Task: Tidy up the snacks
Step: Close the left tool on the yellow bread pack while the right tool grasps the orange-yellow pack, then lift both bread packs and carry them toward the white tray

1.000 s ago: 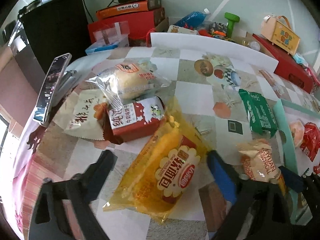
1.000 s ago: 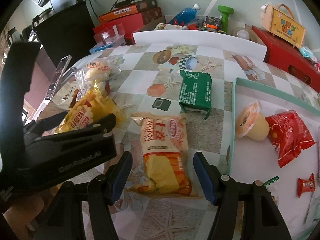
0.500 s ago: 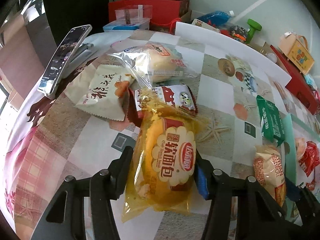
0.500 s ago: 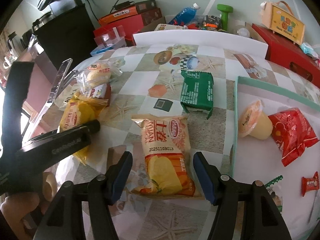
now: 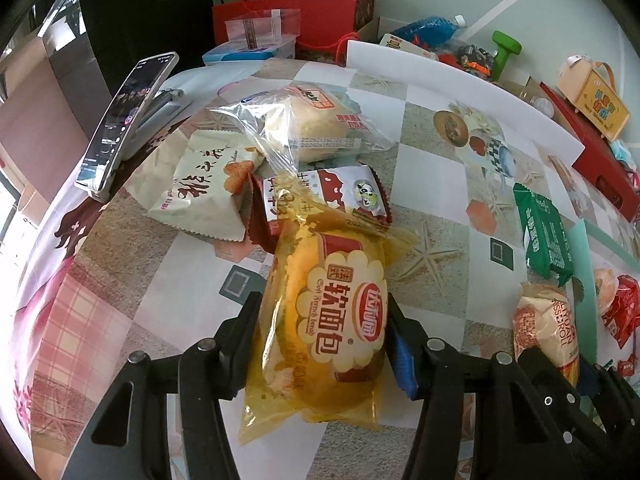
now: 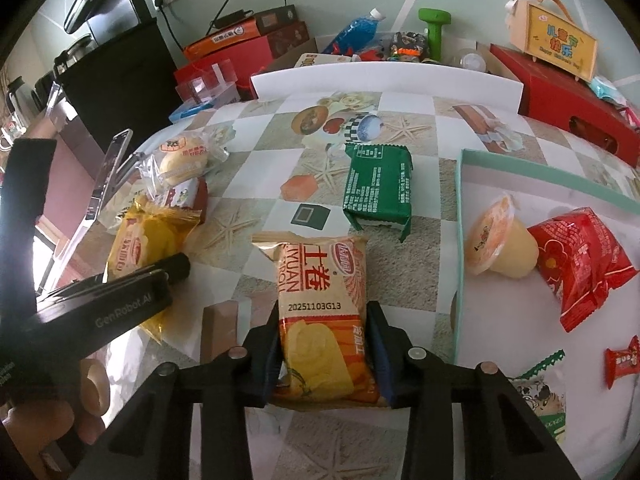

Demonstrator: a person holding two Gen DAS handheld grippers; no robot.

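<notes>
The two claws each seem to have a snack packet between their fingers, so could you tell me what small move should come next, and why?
Probably lift both packets off the table. The left claw has closed on the yellow bread packet, and the right claw has just closed on the orange roll packet. Both packets still look low over the tablecloth, and the green-rimmed tray of snacks lies to the right.

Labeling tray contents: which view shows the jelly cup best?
Right wrist. The jelly cup lies on its side, whole and unobstructed, in the teal-rimmed tray beside the red snack bag. Left wrist shows only a small, blurred sliver at the right edge.
</notes>
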